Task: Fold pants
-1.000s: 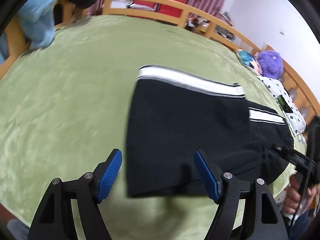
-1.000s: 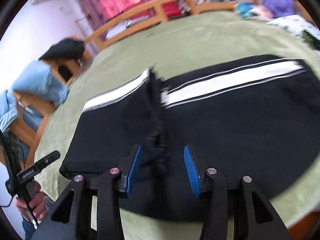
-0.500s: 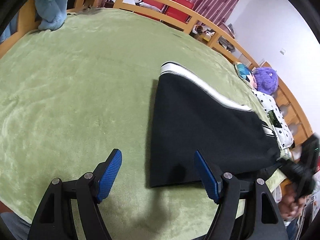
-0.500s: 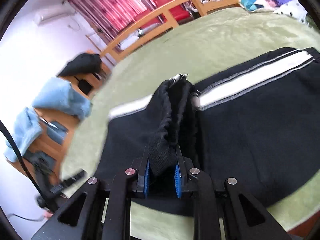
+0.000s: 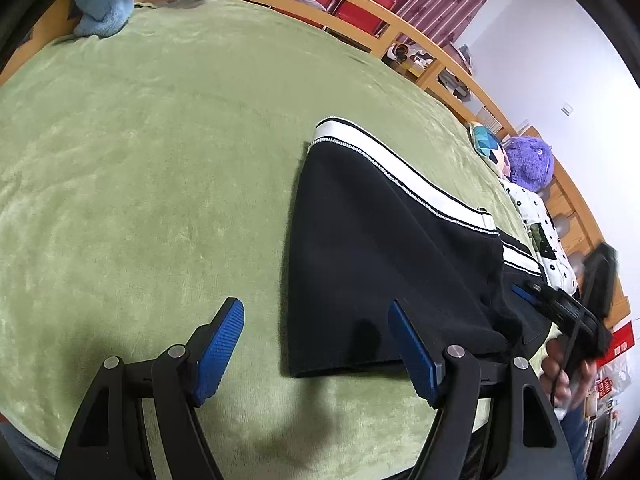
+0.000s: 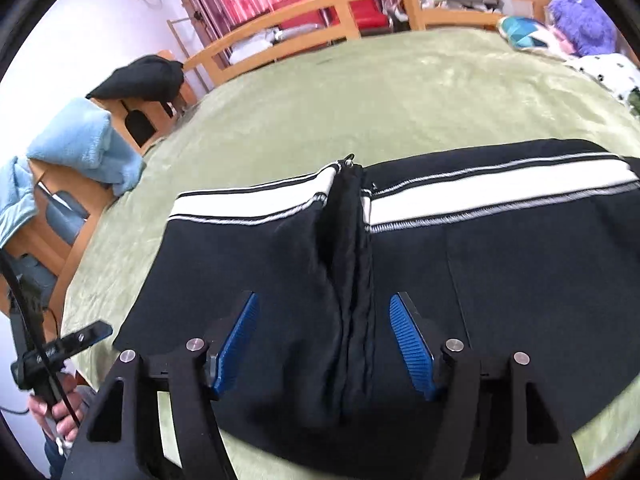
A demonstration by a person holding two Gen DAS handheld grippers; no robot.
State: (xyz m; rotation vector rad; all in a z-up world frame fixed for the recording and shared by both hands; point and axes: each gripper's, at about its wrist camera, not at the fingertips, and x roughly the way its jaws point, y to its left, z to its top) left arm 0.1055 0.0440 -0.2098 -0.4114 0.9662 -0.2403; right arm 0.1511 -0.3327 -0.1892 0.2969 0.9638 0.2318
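Note:
Black pants with a white side stripe lie folded on the green blanket. My left gripper is open and empty over the near left corner of the pants. In the right wrist view the pants show a raised black fold ridge running away from me. My right gripper is open, with its blue pads either side of that ridge, not gripping it. The right gripper also shows in the left wrist view at the pants' right end.
A wooden rail rings the bed. Light blue towels and a dark garment hang at the left. A purple plush, a patterned cushion and a dotted cloth lie at the right.
My right gripper closed on the black fold ridge half a second ago and has now opened and let it go. The left gripper stayed open and drifted a little over the blanket.

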